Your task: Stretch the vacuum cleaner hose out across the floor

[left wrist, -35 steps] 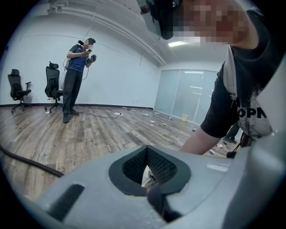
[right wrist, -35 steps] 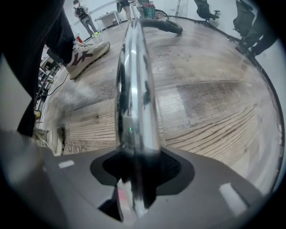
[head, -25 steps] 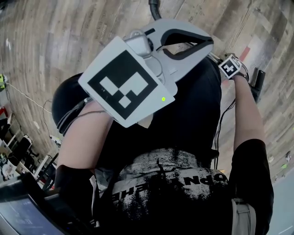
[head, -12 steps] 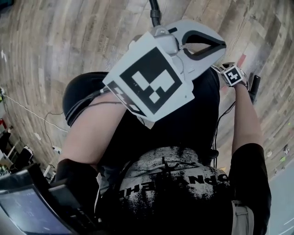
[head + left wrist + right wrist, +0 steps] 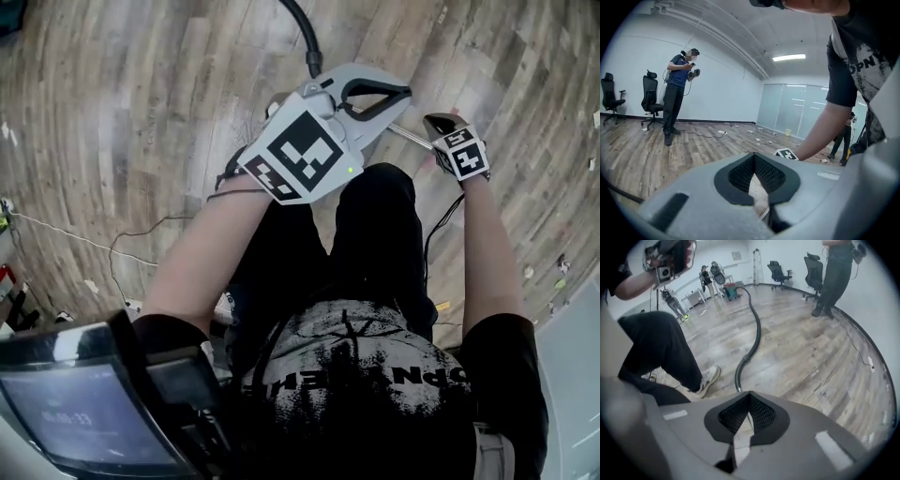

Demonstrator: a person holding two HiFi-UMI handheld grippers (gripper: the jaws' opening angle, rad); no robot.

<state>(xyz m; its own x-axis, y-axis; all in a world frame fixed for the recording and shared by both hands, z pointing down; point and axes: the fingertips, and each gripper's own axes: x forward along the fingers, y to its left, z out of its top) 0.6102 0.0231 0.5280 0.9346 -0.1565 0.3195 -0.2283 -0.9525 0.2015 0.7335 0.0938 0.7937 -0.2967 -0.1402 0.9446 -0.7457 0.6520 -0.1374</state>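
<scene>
The black vacuum hose (image 5: pixel 298 28) (image 5: pixel 754 333) lies in a long curve across the wood floor, away from my feet. Its near end, with a metal tube (image 5: pixel 412 138), passes under the left gripper toward the right gripper. My left gripper (image 5: pixel 409 92) (image 5: pixel 753 155) is held up in front of my body, shut, with nothing between its pads. My right gripper (image 5: pixel 441 124) (image 5: pixel 750 394) is lower and to the right, its jaws shut. The hose end (image 5: pixel 738 386) disappears beneath them, and whether it is gripped is hidden.
A person (image 5: pixel 834 273) (image 5: pixel 677 89) stands by office chairs (image 5: pixel 780 270) (image 5: pixel 650 93) near the wall. The hose's far end reaches a machine (image 5: pixel 730 289). Thin cables (image 5: pixel 84 239) trail over the floor at left. My leg (image 5: pixel 661 348) and shoe (image 5: pixel 708 377) are beside the hose end.
The left gripper has dropped away from the head camera and looks smaller. More of the floor and hose show at the top. The right gripper stays at the right, slightly nearer the left one.
</scene>
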